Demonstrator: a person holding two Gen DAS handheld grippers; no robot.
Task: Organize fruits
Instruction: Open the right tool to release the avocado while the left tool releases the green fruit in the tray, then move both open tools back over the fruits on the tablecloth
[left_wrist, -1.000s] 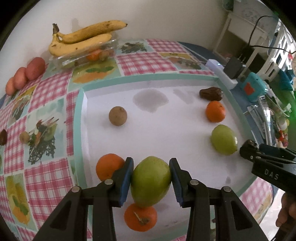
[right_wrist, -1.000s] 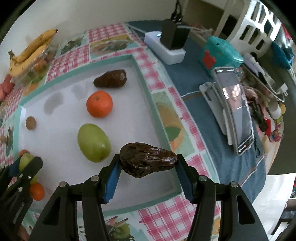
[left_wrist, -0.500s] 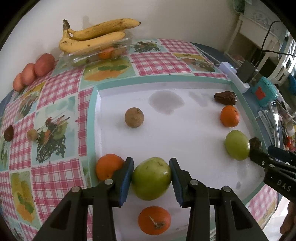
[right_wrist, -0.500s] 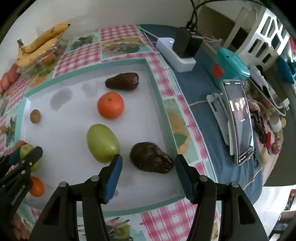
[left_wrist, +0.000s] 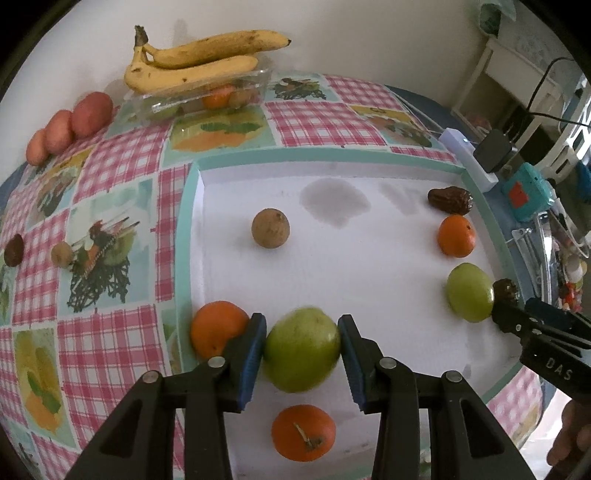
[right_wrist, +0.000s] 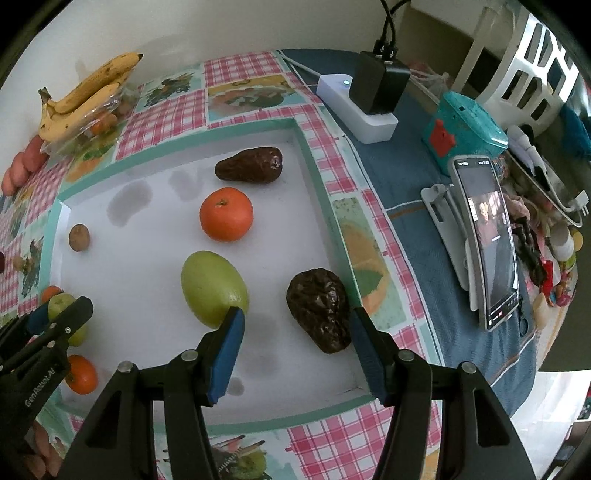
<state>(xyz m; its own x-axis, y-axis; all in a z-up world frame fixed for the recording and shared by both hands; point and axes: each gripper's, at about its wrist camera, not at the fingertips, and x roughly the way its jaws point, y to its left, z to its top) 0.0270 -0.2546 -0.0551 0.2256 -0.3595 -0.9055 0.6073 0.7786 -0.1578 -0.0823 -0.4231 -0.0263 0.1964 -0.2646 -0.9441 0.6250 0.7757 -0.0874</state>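
Observation:
My left gripper (left_wrist: 302, 350) is shut on a green fruit (left_wrist: 302, 350) just above the white mat (left_wrist: 332, 266), between two oranges (left_wrist: 218, 326) (left_wrist: 303, 432). My right gripper (right_wrist: 297, 334) is open and empty; a dark wrinkled date (right_wrist: 319, 310) lies on the mat between its fingers, apart from them. On the right side of the mat lie another green fruit (right_wrist: 213, 288), an orange (right_wrist: 226, 213) and a second date (right_wrist: 249, 170). A small brown fruit (left_wrist: 270, 228) sits mid-mat.
Bananas (left_wrist: 195, 62) rest on a clear box at the back. Reddish fruits (left_wrist: 70, 125) lie at the back left. A power strip with charger (right_wrist: 364, 99), a teal box (right_wrist: 463, 133) and a phone on a stand (right_wrist: 487, 240) stand right of the mat.
My right gripper opened and let the date down onto the mat, then drew back a little. My left gripper kept hold of the green fruit and shifted slightly.

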